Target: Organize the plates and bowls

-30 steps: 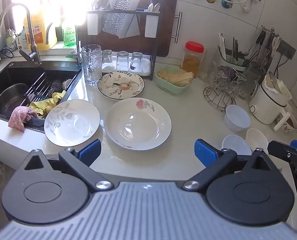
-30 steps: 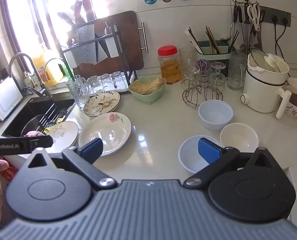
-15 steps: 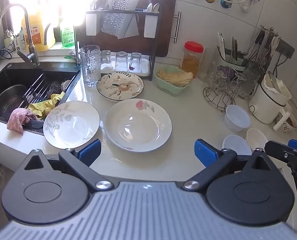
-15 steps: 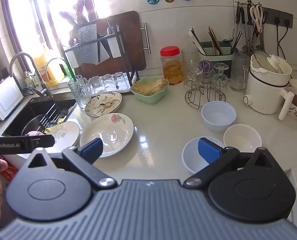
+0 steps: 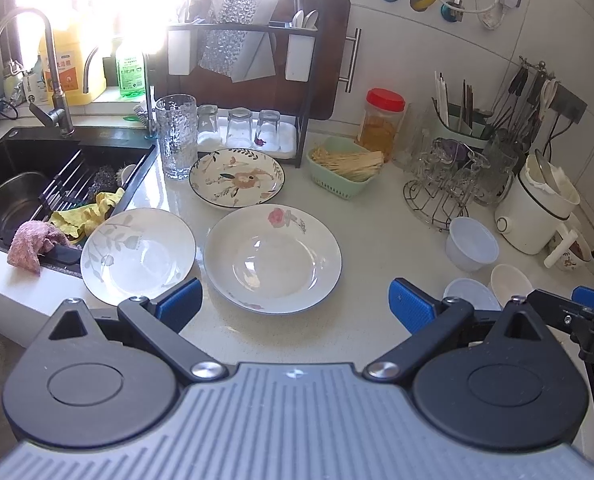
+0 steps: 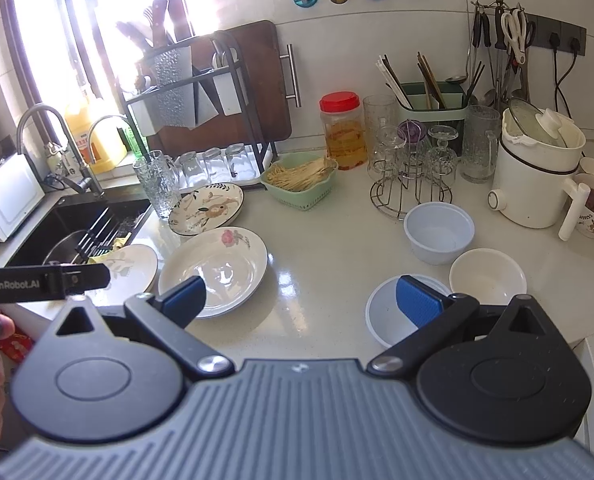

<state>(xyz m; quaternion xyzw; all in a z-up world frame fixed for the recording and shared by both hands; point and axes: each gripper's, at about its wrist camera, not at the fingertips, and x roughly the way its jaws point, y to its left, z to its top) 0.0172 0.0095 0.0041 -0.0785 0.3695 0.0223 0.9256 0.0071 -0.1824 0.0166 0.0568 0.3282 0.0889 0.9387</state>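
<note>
Three plates lie on the white counter: a leaf-pattern plate (image 5: 137,254) by the sink, a deep rose-pattern plate (image 5: 272,258) in the middle, and a dark-rimmed flower plate (image 5: 237,178) behind them. Three bowls sit to the right: a tall pale bowl (image 6: 439,232), a cream bowl (image 6: 488,278) and a shallow pale bowl (image 6: 393,316). My left gripper (image 5: 295,306) hovers open in front of the rose plate, holding nothing. My right gripper (image 6: 301,300) is open too, its right finger over the shallow bowl.
A black sink (image 5: 29,184) with a pot and cloths is at the left. A tall glass (image 5: 176,136), a dish rack (image 5: 233,80), a green basket (image 5: 343,172), a red-lidded jar (image 5: 383,122), a wire glass stand (image 6: 413,172) and a white cooker (image 6: 535,172) line the back.
Both grippers have drifted slightly toward the counter, so the plates and bowls sit a little lower and nearer in view. The jaws stay open; nothing on the counter moved.
</note>
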